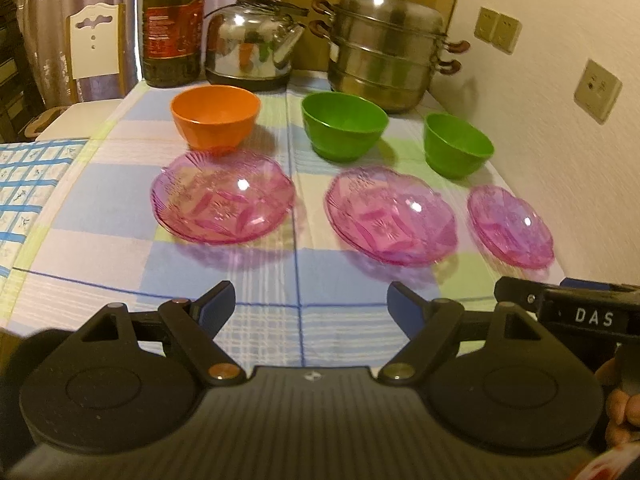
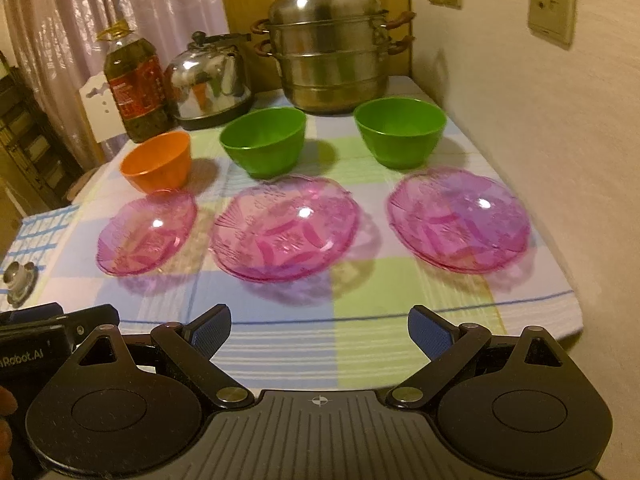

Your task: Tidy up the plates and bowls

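Six pieces are counted on the checked tablecloth (image 1: 120,248): three see-through pink plates in the near row and three plastic bowls behind them, all well ahead of the jaws and untouched.

The left pink plate (image 1: 222,197), middle pink plate (image 1: 390,216) and right pink plate (image 1: 510,227) are shallow, scalloped and cut with a pressed pattern. The orange bowl (image 1: 215,116), the middle green bowl (image 1: 344,125) and the right green bowl (image 1: 457,145) are smooth and round, each set just behind a plate.

Further back, a big oil bottle (image 1: 173,26), a shiny steel kettle (image 1: 252,42) and a stacked steel steamer pot (image 1: 386,46) are lined up, with a wall close on the right.

Both the left gripper (image 1: 311,303) and right gripper (image 2: 319,327) are held low at the table's near edge, jaws spread wide, nothing held.
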### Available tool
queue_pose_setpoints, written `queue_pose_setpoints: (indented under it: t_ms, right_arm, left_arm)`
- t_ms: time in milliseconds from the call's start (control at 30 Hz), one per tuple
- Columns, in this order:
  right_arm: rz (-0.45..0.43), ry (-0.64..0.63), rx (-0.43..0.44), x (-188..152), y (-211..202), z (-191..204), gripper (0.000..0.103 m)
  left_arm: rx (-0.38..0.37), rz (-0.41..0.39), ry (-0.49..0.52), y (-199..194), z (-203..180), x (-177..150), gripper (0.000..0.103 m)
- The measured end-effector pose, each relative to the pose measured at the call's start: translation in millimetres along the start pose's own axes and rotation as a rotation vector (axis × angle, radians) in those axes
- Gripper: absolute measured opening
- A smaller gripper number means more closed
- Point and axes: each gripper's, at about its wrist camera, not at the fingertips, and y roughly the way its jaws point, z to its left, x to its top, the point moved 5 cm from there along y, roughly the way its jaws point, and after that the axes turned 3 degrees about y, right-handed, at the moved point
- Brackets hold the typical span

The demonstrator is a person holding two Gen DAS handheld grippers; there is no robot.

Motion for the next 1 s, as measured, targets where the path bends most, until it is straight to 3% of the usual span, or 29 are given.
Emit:
queue_pose_setpoints:
  t_ms: [600,667,733,867,1000]
  right_arm:
    - [-0.008,-0.047,0.175,49,71,104,0.095]
    - [-0.01,-0.046,0.182,52,85,114,0.091]
    - [-0.006,-0.045,0.189,53,95,120,0.08]
    - [0.015,-0.043,0.184,53,124,129,0.073]
    - [0.037,-0.036,0.179,52,149,134,0.064]
  left_arm:
    - [0.067,-0.045,-0.042,30,140,81,0.081]
    - [0.064,-0.036,-0.041,42,152,85,0.081]
    - [0.058,-0.026,-0.027,54,160,88,0.079]
    - [0.046,0.003,0.004,81,170,87,0.078]
    - [0.022,0.033,0.028,105,172,82,0.07]
